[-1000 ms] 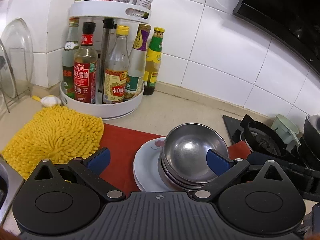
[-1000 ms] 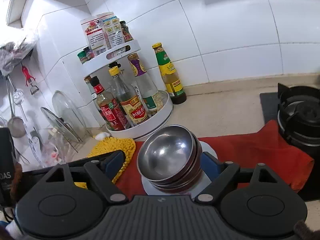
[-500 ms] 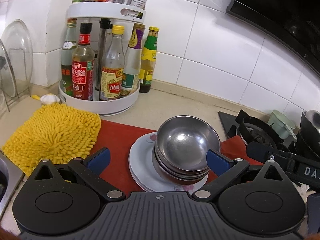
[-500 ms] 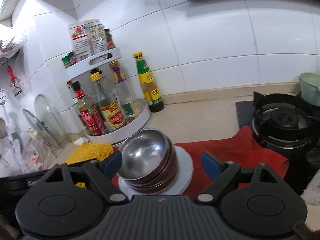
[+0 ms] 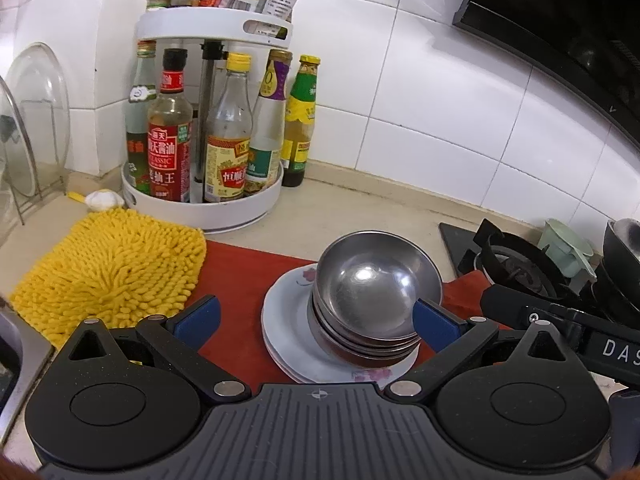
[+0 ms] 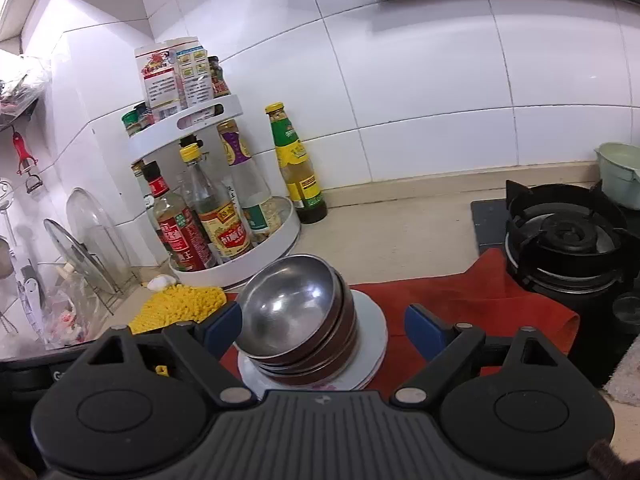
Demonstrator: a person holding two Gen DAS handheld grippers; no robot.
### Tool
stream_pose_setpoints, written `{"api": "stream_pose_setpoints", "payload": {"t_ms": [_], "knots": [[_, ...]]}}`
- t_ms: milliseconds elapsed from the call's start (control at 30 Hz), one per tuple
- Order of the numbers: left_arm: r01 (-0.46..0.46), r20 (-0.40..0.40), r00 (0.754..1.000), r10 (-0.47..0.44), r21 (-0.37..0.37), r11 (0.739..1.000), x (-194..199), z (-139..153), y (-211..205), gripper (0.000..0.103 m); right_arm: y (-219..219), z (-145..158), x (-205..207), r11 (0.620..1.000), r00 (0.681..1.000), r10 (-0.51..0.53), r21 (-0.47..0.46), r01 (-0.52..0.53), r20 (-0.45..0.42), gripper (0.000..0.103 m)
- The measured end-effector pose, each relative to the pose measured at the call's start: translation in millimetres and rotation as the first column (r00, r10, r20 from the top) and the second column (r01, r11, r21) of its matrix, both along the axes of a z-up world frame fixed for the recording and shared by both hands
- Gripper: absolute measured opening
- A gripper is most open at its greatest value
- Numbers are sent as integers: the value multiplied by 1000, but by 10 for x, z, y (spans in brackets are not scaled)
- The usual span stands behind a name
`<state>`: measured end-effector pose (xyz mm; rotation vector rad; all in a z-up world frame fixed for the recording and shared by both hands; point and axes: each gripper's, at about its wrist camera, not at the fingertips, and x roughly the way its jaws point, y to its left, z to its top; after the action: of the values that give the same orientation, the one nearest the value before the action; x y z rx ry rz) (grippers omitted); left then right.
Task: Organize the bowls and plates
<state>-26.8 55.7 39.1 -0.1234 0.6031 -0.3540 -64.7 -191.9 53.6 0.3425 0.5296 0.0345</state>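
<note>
Kitchen: white tiled wall (image 5: 420, 92) behind a beige counter (image 5: 360, 216), black range hood at upper right.
Mat: red cloth (image 5: 248, 280) spread flat on the counter, reaching up against the stove base in the right wrist view.
Plates: white stack (image 5: 288, 340) with a pink flower print, resting on the red cloth.
Bowls: nested steel stack (image 5: 372, 292) sitting on the plates, leaning slightly, empty and shiny inside; lower bowls looked dark reddish (image 6: 344, 320) from the right wrist view, possibly a reflection.
Left gripper (image 5: 316, 316): fingers spread wide, holding nothing; right blue pad (image 5: 434, 322) just beside the bowl stack, contact impossible to tell; left pad (image 5: 200, 316) over the red cloth.
Right gripper (image 6: 320, 328): fingers spread wide, holding nothing; left pad (image 6: 224, 326) just beside the bowls, right pad (image 6: 420, 330) well apart from them over the cloth.
Yellow cloth (image 5: 112, 268): shaggy, lying left of the red cloth and overlapping its edge.
Bottle rack (image 5: 208, 196): white, round, two tiers, sauce bottles below, jars and packets above, standing behind the cloths.
Green-capped bottle (image 5: 298, 120): upright on the counter just beside the rack.
Stove (image 6: 564, 236): black burner, right of the plates.
Glass lids (image 5: 36, 116): upright in a wire stand, far left.
Green cup (image 6: 620, 172): behind the stove.
</note>
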Motion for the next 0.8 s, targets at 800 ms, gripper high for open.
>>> {"api": "stream_pose_setpoints", "payload": {"t_ms": [800], "knots": [[-30,32,999,29,3,1000,-83,30,115,103,104,23,-20,1000,1000,14,3,-14,15,88]]}}
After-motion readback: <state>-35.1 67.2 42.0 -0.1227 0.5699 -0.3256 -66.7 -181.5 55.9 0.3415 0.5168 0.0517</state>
